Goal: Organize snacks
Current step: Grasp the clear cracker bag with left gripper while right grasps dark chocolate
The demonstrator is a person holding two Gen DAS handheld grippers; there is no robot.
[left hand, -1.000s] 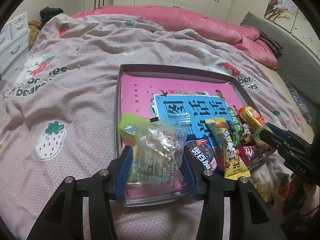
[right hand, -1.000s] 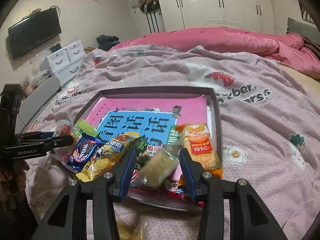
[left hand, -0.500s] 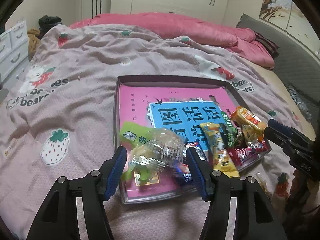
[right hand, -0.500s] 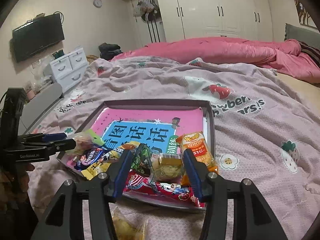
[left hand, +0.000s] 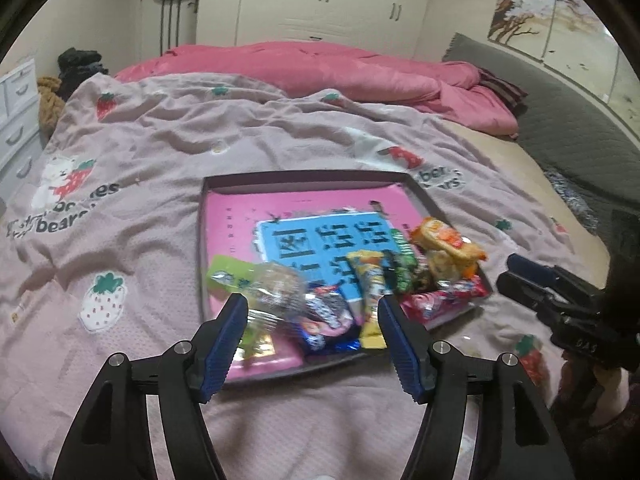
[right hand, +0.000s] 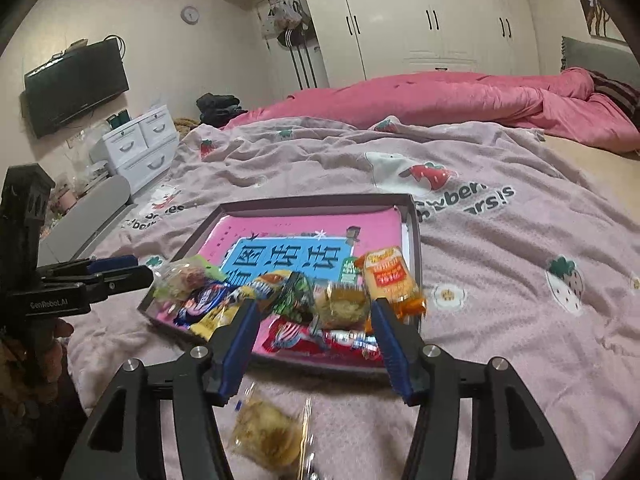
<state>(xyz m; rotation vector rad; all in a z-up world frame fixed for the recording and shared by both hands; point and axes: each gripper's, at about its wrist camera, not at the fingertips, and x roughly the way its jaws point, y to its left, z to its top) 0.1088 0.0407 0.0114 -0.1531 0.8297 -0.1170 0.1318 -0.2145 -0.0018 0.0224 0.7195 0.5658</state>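
A dark-rimmed tray [left hand: 304,178] with a pink and blue printed bottom lies on the bed, snacks piled along its near edge. My left gripper [left hand: 312,302] hovers over that edge with its jaws opening and nothing pressed between them. A clear bag with a green header [left hand: 276,284] rests in the tray just beyond its left pad, beside a blue cookie packet [left hand: 328,316]. My right gripper [right hand: 315,305] is also opening. A small yellow cake packet [right hand: 342,306] lies loose in the tray [right hand: 320,200] past its fingers, next to an orange packet [right hand: 390,276].
Another wrapped cake [right hand: 268,436] lies on the strawberry-print blanket [right hand: 500,280] just under my right gripper. A pink duvet [left hand: 320,68] is bunched at the far end of the bed. White drawers [right hand: 140,148] stand off the bed's left side.
Both grippers have opened and drawn back and upward from the tray. The left let go of the clear bag and the right let go of the yellow cake packet; both now lie in the tray.
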